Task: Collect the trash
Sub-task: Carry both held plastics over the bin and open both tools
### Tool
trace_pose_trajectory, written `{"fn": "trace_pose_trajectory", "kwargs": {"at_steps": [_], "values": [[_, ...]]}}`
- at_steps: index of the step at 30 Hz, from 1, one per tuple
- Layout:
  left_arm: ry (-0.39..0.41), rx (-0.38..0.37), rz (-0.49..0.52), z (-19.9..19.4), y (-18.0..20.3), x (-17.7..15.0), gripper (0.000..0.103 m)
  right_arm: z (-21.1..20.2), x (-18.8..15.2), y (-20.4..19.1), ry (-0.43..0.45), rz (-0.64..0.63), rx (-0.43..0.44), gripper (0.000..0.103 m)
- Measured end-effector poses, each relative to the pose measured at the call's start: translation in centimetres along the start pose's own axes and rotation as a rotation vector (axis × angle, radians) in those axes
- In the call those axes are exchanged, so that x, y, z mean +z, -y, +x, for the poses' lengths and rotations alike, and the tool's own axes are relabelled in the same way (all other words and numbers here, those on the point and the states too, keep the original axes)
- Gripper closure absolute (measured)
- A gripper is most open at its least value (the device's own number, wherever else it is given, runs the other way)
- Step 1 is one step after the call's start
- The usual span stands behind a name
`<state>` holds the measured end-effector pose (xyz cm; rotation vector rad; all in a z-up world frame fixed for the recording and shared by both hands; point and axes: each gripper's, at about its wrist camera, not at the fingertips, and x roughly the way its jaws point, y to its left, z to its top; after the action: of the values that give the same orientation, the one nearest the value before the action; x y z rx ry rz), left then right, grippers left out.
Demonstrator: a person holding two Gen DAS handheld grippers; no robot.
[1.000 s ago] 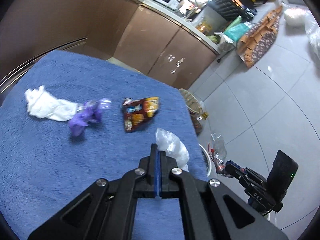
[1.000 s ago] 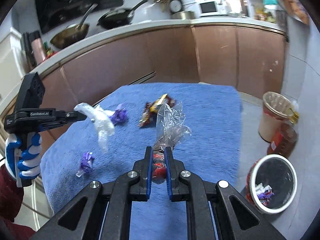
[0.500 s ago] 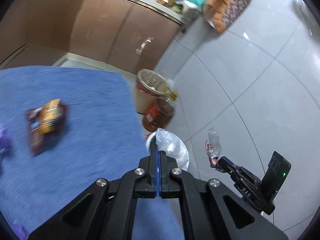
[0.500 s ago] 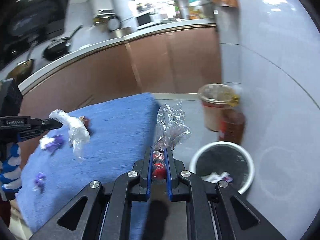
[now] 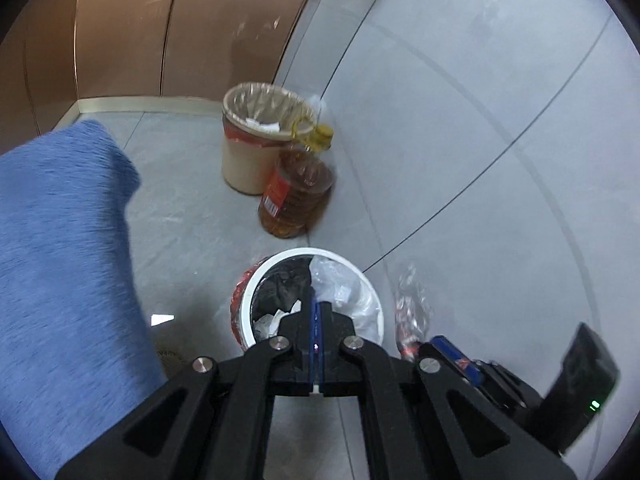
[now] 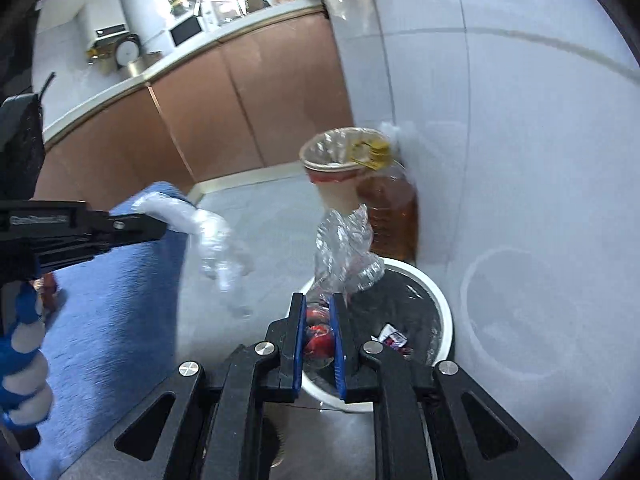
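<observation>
Crinkled clear wrapper [image 6: 344, 248], red inside

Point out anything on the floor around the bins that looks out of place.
The cooking oil bottle stands on the floor against the beige lined bin, an odd spot for food. Nothing looks spilled. Inside the white-rimmed bin only scraps show.

left wrist: looks steeply down, close over bin [image 5: 256, 280] | right wrist: same bin [image 6: 440, 292], from its right, nearer the floor | shared: bin, oil bottle [image 5: 296, 196]
</observation>
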<state>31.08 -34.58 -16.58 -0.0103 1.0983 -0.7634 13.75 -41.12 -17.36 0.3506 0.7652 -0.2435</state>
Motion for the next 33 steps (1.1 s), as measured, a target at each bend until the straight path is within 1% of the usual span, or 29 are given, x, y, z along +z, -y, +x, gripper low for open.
{"fn": "trace_pose_trajectory", "kwargs": {"at_steps": [2,3,4,6,8,9,10,11,12,14,17,20,22,24,28,30,33], "values": [[-0.021,0.003,-0.003,2.0,0.3,0.0,0.100,0.9,-0.1,0.6,-0.008,0.007,-0.026,0.089],[-0.030,-0.003,-0.004,3.1,0.4,0.0,0.099,1.4,-0.1,1.0,-0.015,0.010,-0.039,0.086],[-0.036,-0.010,-0.006,3.8,0.4,-0.1,0.098,2.0,-0.1,1.4,-0.026,0.016,-0.049,0.082],[-0.057,-0.018,-0.009,5.2,0.4,-0.3,0.088,3.1,-0.2,2.1,-0.043,0.025,-0.078,0.069],[-0.060,-0.017,-0.010,5.6,0.2,-0.7,0.083,3.6,-0.6,2.4,-0.052,0.027,-0.098,0.066],[-0.059,-0.017,-0.010,5.5,0.1,-1.0,0.083,3.7,-0.7,2.4,-0.055,0.022,-0.110,0.065],[-0.056,-0.019,-0.007,5.2,0.0,-1.3,0.083,3.6,-1.0,2.3,-0.056,0.015,-0.124,0.061],[-0.052,-0.015,-0.003,5.0,0.0,-1.4,0.082,3.4,-1.1,2.1,-0.054,0.011,-0.131,0.054],[-0.040,0.001,0.007,4.5,-0.1,-1.7,0.082,3.1,-1.2,1.8,-0.047,0.003,-0.144,0.049],[-0.016,0.022,0.018,3.5,-0.2,-1.9,0.082,2.5,-1.3,0.9,-0.034,-0.019,-0.175,0.047],[0.029,0.048,0.026,1.3,-0.5,-2.5,0.082,1.0,-1.2,-0.8,0.005,-0.059,-0.211,0.040],[0.086,0.097,0.042,-1.3,-0.6,-3.0,0.082,-0.6,-0.9,-2.7,0.053,-0.096,-0.243,0.035],[0.119,0.114,0.043,-2.8,-0.8,-3.2,0.076,-1.7,-0.7,-3.7,0.083,-0.116,-0.254,0.031],[0.164,0.136,0.038,-4.9,-0.9,-3.7,0.067,-3.0,-0.4,-5.0,0.117,-0.141,-0.268,0.029],[0.225,0.175,0.035,-8.7,-1.3,-5.0,0.061,-5.4,0.0,-6.9,0.165,-0.179,-0.275,0.025],[0.250,0.197,0.032,-10.3,-1.5,-5.6,0.057,-6.6,0.0,-7.8,0.188,-0.200,-0.281,0.024],[0.291,0.227,0.023,-13.1,-1.9,-6.9,0.054,-8.3,0.1,-9.0,0.219,-0.220,-0.266,0.022]]}}
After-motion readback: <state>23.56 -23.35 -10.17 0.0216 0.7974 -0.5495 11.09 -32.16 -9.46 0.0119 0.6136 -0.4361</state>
